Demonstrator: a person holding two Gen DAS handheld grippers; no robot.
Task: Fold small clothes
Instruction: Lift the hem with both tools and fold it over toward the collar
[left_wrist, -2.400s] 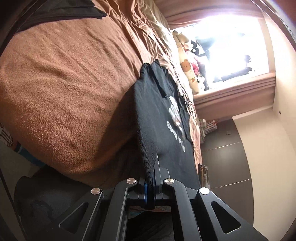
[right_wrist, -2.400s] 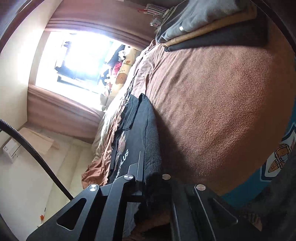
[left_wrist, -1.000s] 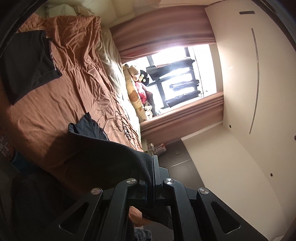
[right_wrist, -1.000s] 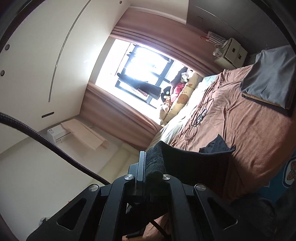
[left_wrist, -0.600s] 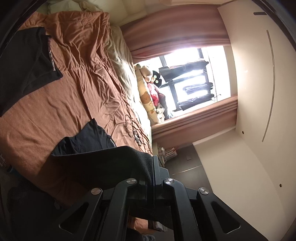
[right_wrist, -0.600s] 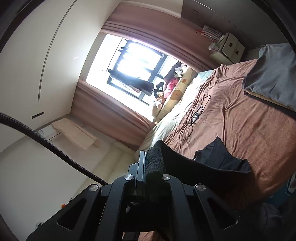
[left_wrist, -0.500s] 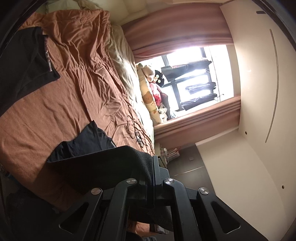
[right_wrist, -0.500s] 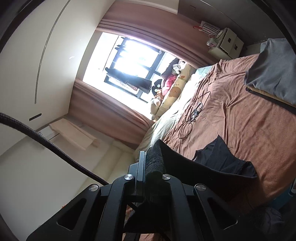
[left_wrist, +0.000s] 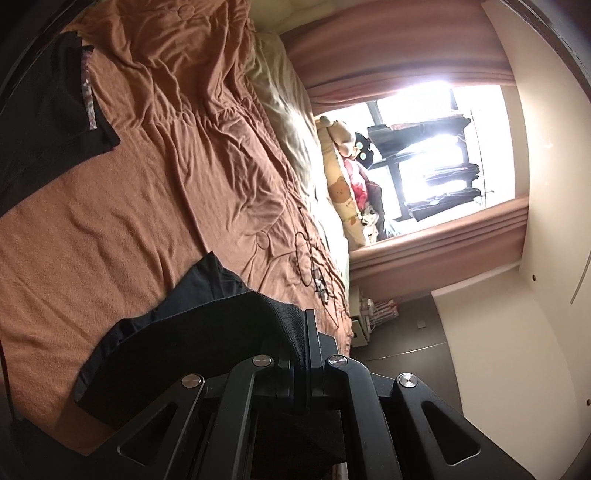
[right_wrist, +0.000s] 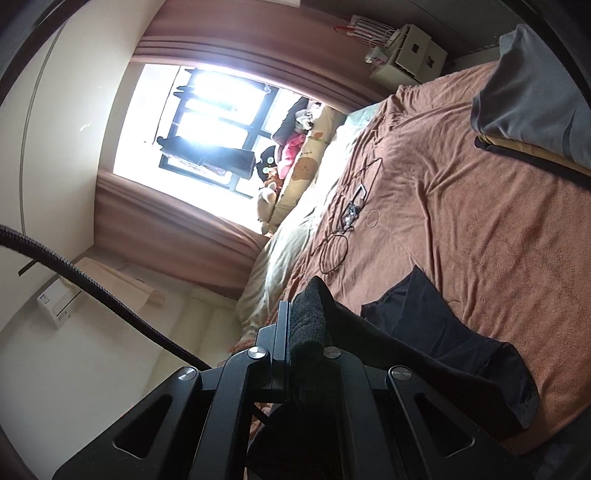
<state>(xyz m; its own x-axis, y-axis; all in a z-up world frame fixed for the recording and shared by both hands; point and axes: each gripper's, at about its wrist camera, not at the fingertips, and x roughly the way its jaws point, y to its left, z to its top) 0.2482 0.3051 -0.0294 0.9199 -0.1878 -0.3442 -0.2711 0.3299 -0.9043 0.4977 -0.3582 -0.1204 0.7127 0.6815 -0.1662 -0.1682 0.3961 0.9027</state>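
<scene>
A black T-shirt (left_wrist: 184, 339) is held up over the brown bedspread (left_wrist: 110, 221), its far end resting on the bed. My left gripper (left_wrist: 304, 332) is shut on one edge of the shirt. In the right wrist view the same black T-shirt (right_wrist: 424, 332) drapes away from my right gripper (right_wrist: 295, 325), which is shut on a bunched hem. The shirt's printed front is hidden; only plain black fabric shows, sagging between the two grippers.
Another dark garment (left_wrist: 40, 122) lies on the bed at the left. A folded stack with a grey piece on top (right_wrist: 532, 92) sits at the right edge. A cable and small items (right_wrist: 343, 229) lie mid-bed. Plush toys (right_wrist: 291, 162) line the window.
Both grippers have lifted the shirt off the bed and carried it forward. Since half a second ago the far end has settled lower and spread further over the bedspread.
</scene>
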